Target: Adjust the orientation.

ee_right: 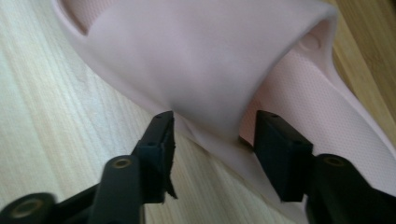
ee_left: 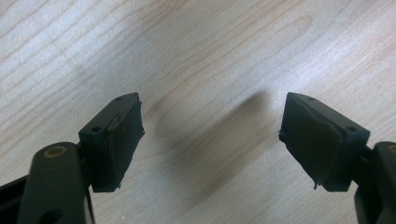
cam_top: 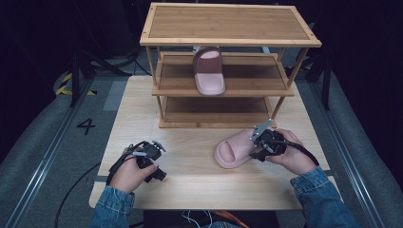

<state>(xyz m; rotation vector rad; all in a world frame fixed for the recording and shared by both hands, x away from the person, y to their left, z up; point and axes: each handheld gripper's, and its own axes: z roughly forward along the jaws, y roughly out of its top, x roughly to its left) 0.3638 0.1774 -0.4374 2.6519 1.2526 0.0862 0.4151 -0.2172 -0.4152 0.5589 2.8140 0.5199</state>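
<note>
On the rack's (cam_top: 223,90) middle shelf one pink slipper (cam_top: 208,71) already sits. Its mate (cam_top: 235,149) lies on the table (cam_top: 190,190); my right gripper (ee_right: 212,135) straddles its edge with jaws wide, not pressing. My left gripper (ee_left: 210,135) rests open, empty. That second slipper remains to shelve.

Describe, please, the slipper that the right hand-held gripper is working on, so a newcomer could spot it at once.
On the wooden table, in front of the three-tier bamboo rack, a pink slipper lies near the right edge. Its twin sits up on the rack's middle shelf; this one rests on the tabletop, at the right hand-held gripper.
</note>
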